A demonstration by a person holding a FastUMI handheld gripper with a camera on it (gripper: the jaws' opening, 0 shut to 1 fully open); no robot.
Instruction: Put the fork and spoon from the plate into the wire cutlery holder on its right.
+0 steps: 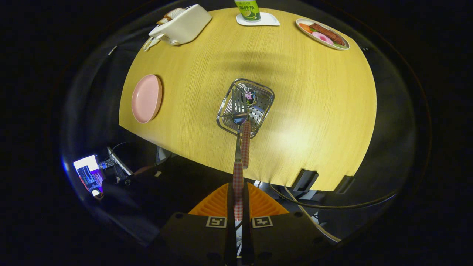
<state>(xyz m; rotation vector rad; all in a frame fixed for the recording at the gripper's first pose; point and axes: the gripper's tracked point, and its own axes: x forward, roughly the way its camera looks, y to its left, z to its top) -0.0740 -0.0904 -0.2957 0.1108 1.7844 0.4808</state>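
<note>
The jaws (238, 207) are clamped on the red-and-white checked handle of a steel fork (237, 162), whose tines reach ahead of them into the square silver wire cutlery holder (258, 107) on the round yellow wooden table (314, 111). A second utensil with the same checked handle (245, 142), its head hard to make out, leans in the holder just right of the fork. The empty round pink plate (146, 98) lies well to the left of the holder, beyond the jaws.

Light: your table (303, 111) is bright from overhead.
Glare: pale patch right of the gripper (238, 195).
Shadow: soft band beyond the holder (245, 107).
Distortion: strong edge bowing.
</note>
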